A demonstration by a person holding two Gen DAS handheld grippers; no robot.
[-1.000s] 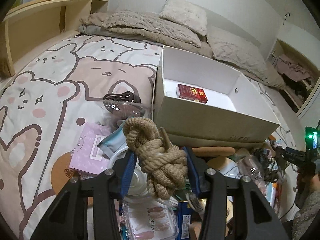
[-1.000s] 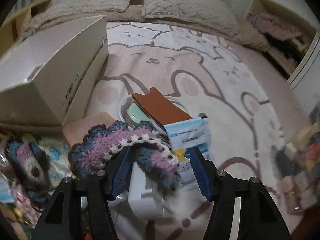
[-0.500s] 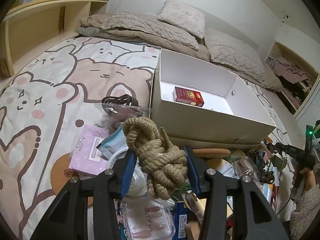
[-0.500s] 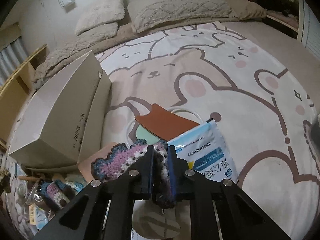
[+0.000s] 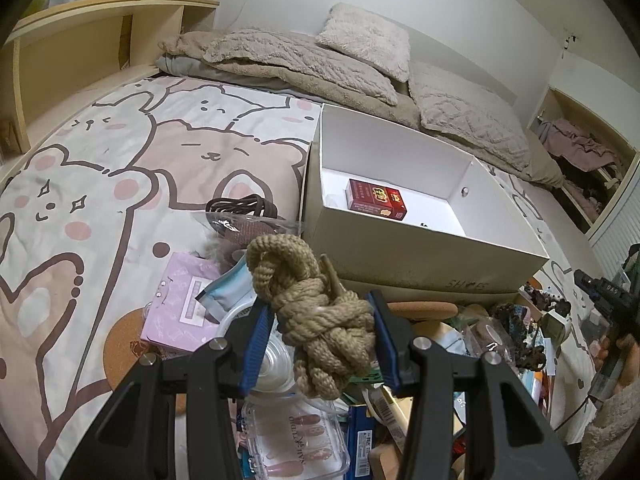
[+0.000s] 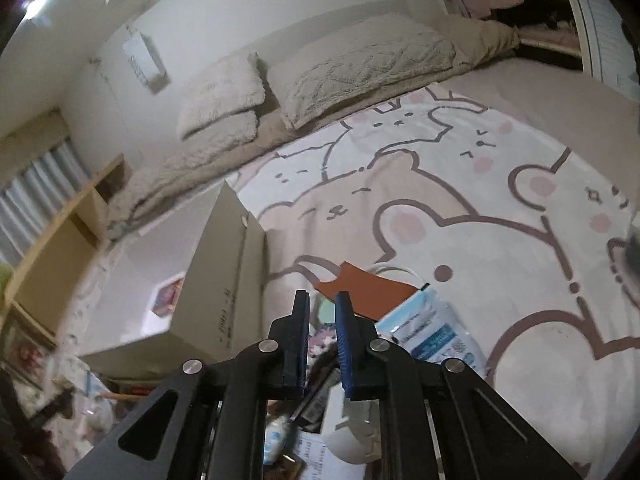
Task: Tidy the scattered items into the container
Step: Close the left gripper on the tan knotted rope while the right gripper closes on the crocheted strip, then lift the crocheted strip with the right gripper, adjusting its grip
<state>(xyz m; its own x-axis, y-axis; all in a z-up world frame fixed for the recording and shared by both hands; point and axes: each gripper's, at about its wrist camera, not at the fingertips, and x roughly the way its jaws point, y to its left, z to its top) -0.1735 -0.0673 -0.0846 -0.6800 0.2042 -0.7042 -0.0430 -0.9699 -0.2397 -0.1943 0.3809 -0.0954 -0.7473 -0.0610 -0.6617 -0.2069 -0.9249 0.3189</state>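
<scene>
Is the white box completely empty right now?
No, a red packet lies on the floor of the white box.

The right wrist view is motion-blurred along its left side: the box (image 6: 224,280) and clutter (image 6: 80,392) beside it smear. Whether the right fingers (image 6: 301,344) pinch anything is unclear.

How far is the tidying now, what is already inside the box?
Done: a red packet lies in the white box. In hand: the left gripper grips a knotted rope; the right gripper is nearly shut, its hold unclear. Remaining: most clutter, such as the pink card, the nail set and the mask packet, lies outside.
</scene>
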